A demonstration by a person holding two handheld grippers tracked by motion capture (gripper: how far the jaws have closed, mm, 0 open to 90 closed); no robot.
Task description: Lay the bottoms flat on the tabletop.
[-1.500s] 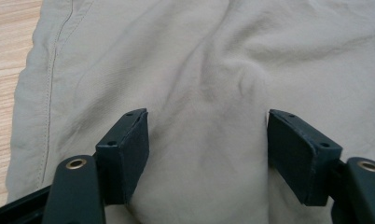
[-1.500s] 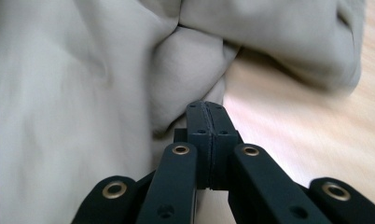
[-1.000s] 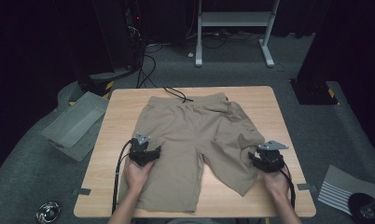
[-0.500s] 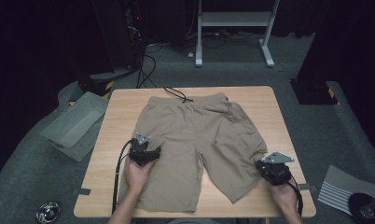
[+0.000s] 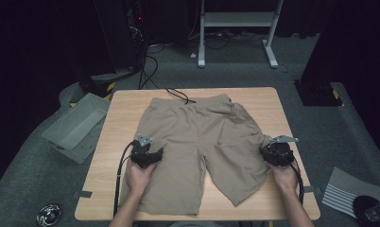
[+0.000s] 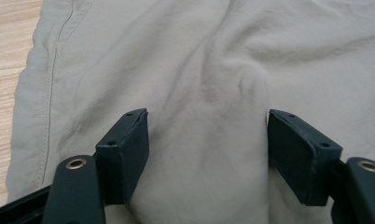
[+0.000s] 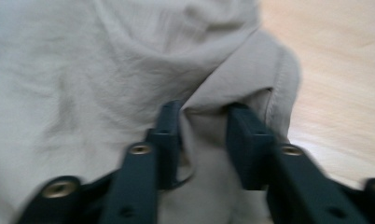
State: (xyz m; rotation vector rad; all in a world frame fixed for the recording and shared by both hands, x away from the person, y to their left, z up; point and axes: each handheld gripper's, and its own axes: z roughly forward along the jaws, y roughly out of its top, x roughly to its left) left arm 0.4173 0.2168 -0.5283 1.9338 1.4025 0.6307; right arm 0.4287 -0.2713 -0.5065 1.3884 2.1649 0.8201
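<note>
Left gripper (image 6: 206, 140) stands wide open over the shorts (image 5: 202, 142). Right gripper (image 7: 203, 135), at three o'clock, has just been opening slightly, pinching their bunched side edge.

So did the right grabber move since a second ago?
Yes. The right gripper slid toward the table's near right corner, then came back up along the shorts' right leg; its jaws just opened slightly around bunched fabric.

Both hands held grippers low.
Left gripper (image 5: 151, 156) stood wide; right gripper (image 5: 272, 154) narrower, its jaws just reopening.
</note>
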